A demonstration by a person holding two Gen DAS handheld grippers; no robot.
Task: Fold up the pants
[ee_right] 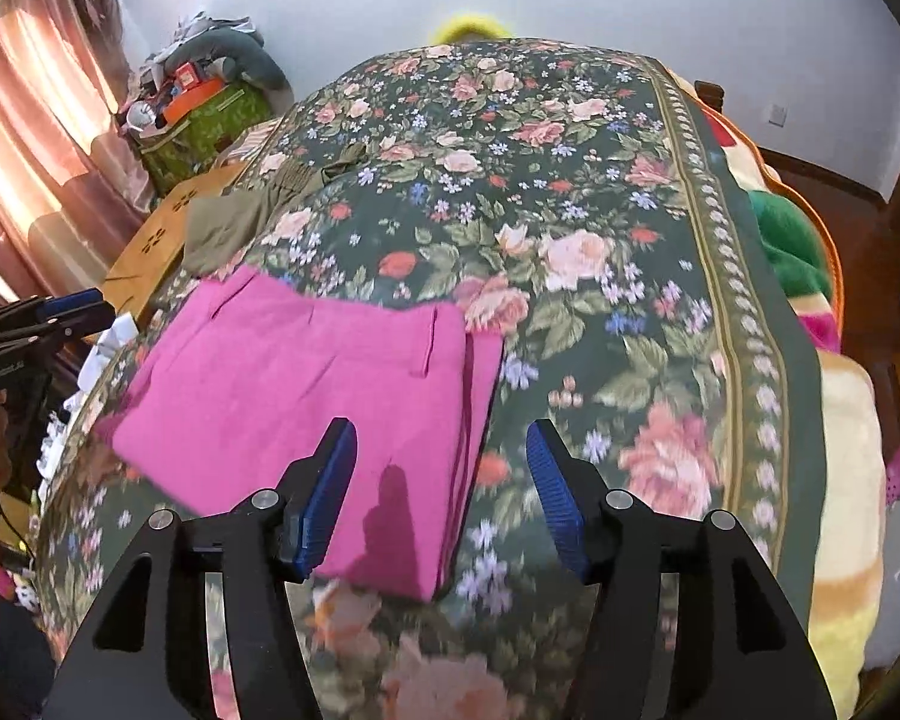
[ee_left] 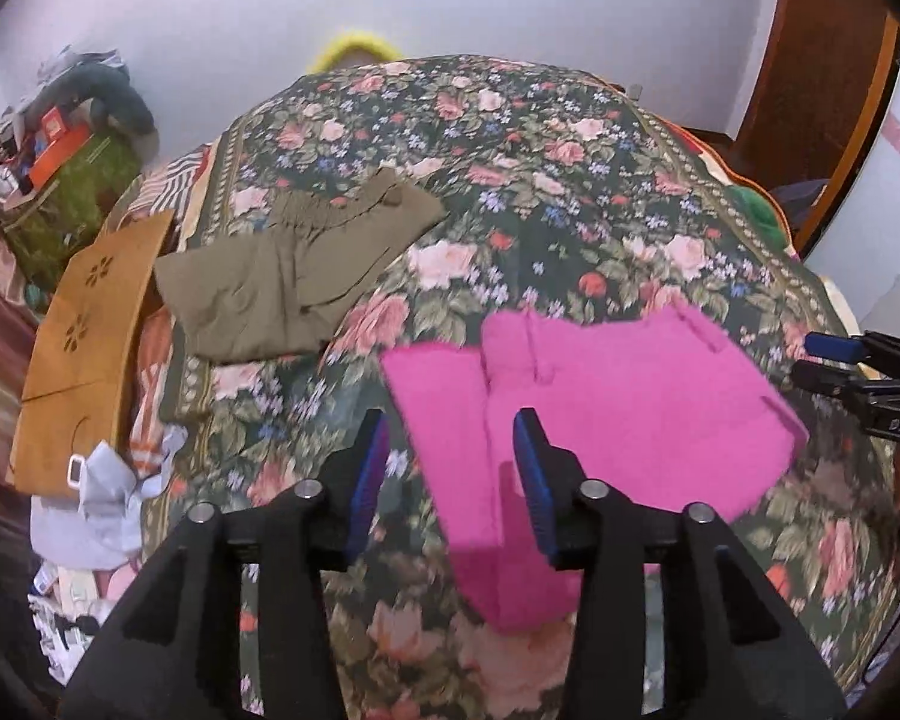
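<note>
Left wrist view: one pair of pink pants (ee_left: 600,408), folded into a compact bundle, lying flat on the floral bedspread (ee_left: 570,180) near its front edge. The waistband with belt loops runs along the far edge, facing the headboard end. In this view the bundle's long axis runs from far right to near left, and a narrower folded strip lies along its left side. In the right wrist view the same pink pants (ee_right: 306,384) lie left of centre, with stacked fold edges along their right side.

One pair of olive pants (ee_left: 288,276), also folded, sits well apart toward the bed's far left, partly overhanging the edge beside one tan wooden panel with flower cut-outs (ee_left: 84,348).

Grippers, two. The left gripper (ee_left: 450,480) has its jaws apart and nothing clamped between them; pink fabric shows below the gap, untouched by the blue pads (ee_left: 534,492). The right gripper (ee_right: 444,492) likewise has its jaws apart and holds nothing, hovering over the right edge of the pink bundle and the bedspread (ee_right: 630,240).

Surroundings: one green patterned box (ee_left: 72,198) piled with clutter, far left; one pink curtain (ee_right: 30,150); white wall behind.
</note>
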